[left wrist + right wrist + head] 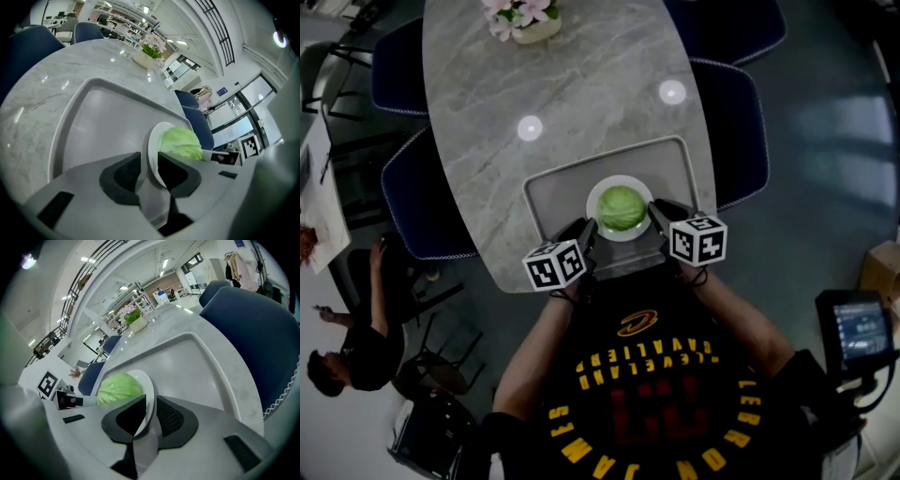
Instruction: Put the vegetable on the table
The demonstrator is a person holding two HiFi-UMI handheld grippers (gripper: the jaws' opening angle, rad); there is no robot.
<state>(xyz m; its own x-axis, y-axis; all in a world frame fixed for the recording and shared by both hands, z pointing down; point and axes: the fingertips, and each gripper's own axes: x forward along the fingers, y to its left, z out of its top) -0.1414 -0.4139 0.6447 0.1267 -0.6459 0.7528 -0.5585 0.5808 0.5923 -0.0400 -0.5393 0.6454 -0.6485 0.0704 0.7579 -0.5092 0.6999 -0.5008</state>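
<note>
From the head view, the near rim of the plate (593, 199) and the near edge of the tray (553, 197) are covered by the left gripper (584, 232) and the right gripper (662, 216). The flower pot (534, 31) at the far end of the table (581, 103) is cut off by the top edge. In both gripper views the jaws hide the near part of the cabbage (180, 143) and of the plate, and the room beyond the table is too small to make out.
</note>
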